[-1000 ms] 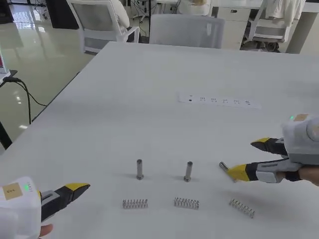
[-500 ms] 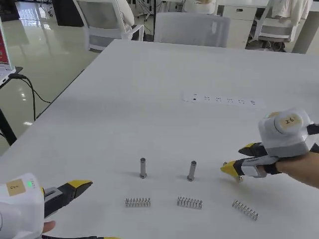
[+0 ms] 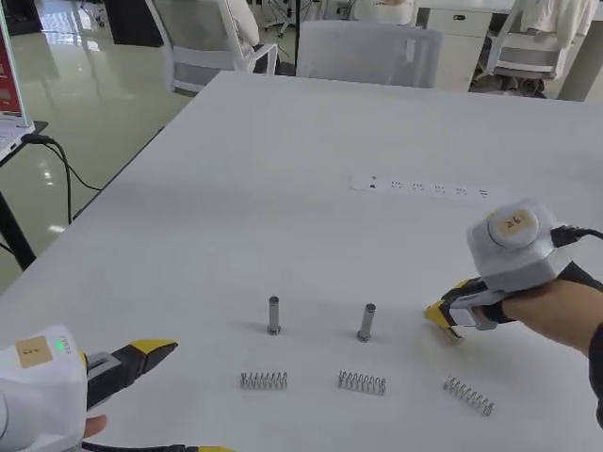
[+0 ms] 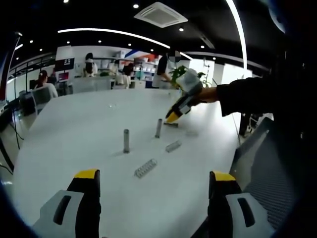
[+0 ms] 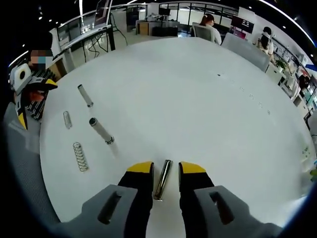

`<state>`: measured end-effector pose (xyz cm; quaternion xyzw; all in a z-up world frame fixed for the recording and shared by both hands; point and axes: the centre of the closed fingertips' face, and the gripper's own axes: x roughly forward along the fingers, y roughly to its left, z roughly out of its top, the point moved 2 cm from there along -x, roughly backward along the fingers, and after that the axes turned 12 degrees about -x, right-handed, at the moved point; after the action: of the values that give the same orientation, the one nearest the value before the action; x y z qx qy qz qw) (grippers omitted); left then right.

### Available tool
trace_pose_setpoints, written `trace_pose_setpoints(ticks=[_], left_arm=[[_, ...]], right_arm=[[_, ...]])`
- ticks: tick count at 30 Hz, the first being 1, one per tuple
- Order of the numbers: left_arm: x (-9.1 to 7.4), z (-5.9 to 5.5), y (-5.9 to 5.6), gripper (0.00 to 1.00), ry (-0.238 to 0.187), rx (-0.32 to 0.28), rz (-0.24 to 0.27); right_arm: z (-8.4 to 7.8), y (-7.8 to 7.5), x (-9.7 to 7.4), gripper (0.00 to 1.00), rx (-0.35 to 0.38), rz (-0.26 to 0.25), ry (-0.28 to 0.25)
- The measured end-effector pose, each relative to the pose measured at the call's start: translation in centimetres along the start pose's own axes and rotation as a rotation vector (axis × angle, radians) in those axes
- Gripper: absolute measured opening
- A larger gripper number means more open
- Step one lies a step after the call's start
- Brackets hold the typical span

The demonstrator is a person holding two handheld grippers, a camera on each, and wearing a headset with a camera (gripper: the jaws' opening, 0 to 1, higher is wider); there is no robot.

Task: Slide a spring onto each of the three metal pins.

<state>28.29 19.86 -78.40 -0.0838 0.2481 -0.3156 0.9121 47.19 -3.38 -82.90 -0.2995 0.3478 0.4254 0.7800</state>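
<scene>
Jaws of my right gripper narrow, straddling lying pin so I can stand it upright; left gripper wide, idle.

A white table is carrying a flat white power strip near its far side. Beyond it, grey chairs are standing on a glossy floor, where a black cable is trailing beside the table's left edge. In the left gripper view, people are sitting far off under a ceiling vent.
</scene>
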Motion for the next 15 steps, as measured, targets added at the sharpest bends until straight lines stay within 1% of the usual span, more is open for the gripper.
trace_pose_setpoints(ticks=[5,9,12,15], left_arm=[[-0.01,-0.03,0.06,0.87,-0.001,-0.002,0.001],[0.04,-0.09,0.06,0.87,-0.001,-0.004,0.000],[0.07,-0.13,0.06,0.86,0.000,-0.004,-0.001],[0.08,-0.17,0.14,0.86,0.000,-0.005,-0.001]], right_arm=[[-0.34,-0.01,0.32,0.12,0.017,-0.002,0.032],[-0.35,-0.02,0.43,0.08,0.025,-0.002,0.040],[-0.35,0.04,0.56,0.08,0.034,-0.003,0.048],[-0.51,0.11,0.79,0.08,0.044,0.002,0.070]])
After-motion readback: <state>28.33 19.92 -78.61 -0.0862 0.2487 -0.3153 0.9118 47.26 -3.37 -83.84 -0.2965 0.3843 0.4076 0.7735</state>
